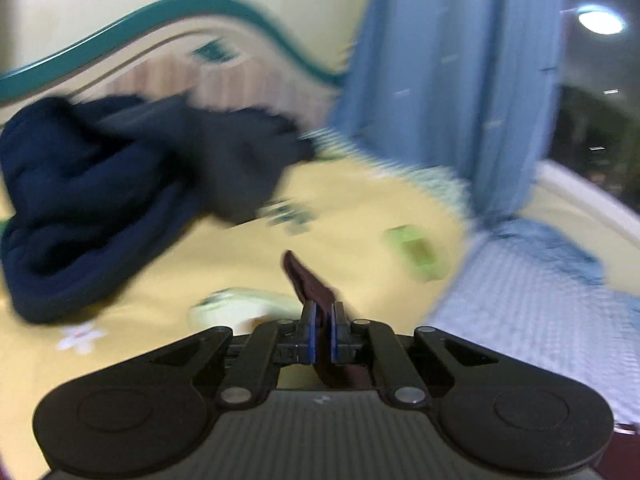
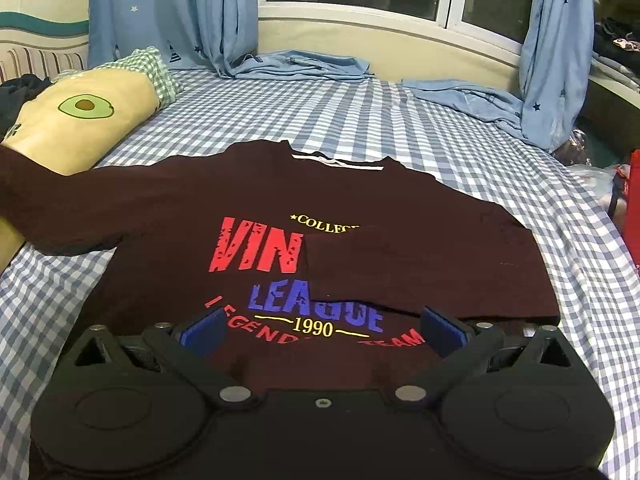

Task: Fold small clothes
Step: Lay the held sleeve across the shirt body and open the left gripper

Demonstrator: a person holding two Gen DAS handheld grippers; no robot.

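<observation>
A dark maroon sweater (image 2: 400, 200) with red, blue and yellow lettering lies flat on the checked bed sheet (image 2: 320, 108). Its right sleeve is folded across the chest, and its left sleeve (image 2: 60, 208) stretches out to the left edge of the view. My right gripper (image 2: 322, 330) is open and empty just above the sweater's lower part. In the blurred left wrist view, my left gripper (image 1: 323, 334) is shut on the maroon sleeve (image 1: 308, 280), held above a yellow pillow (image 1: 340, 232).
A yellow avocado-print pillow (image 2: 80, 120) lies at the bed's left side. A dark navy garment (image 1: 100, 200) is heaped on it. Blue curtains (image 2: 180, 12) hang at the window, with blue cloth (image 2: 304, 66) on the bed's far edge. A red bag (image 2: 632, 208) stands right.
</observation>
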